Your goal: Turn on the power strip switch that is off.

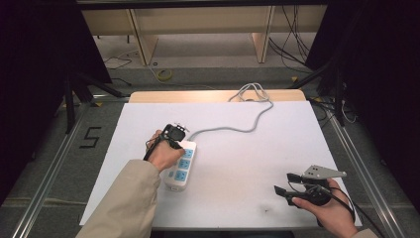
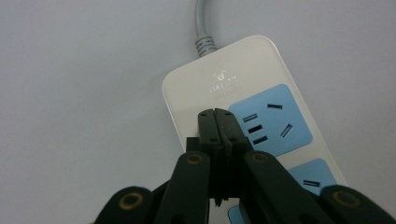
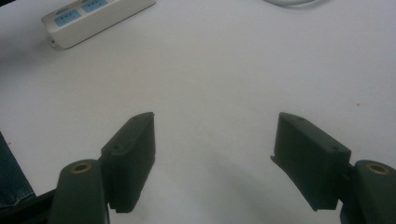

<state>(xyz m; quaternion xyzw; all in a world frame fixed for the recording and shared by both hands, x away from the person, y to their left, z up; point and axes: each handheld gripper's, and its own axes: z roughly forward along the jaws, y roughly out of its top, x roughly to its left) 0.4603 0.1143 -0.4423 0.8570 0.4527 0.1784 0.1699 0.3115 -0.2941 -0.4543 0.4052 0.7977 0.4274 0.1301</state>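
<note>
Room: dark curtains on both sides, pale shelving at the back, cables on the floor beyond the desk (image 1: 297, 148). Desk top is a plain white sheet, matte, bare apart from the items below

Power strip (image 1: 181, 166) lies left of centre, long axis running away from the person and tilted slightly right; its grey cord (image 1: 247, 124) leaves the far end and loops off the back edge. 3 blue socket panels visible on top

Left hand-held gripper (image 2: 217, 114) is directly over the strip's far end, jaws pressed together with nothing between them, tips touching or just above the white casing beside the first socket panel (image 2: 268, 121)

Right hand-held gripper (image 3: 212, 154) sits well apart at the near right, jaws spread wide, empty; strip lies to its far left

Left hand clearly nearer
</note>
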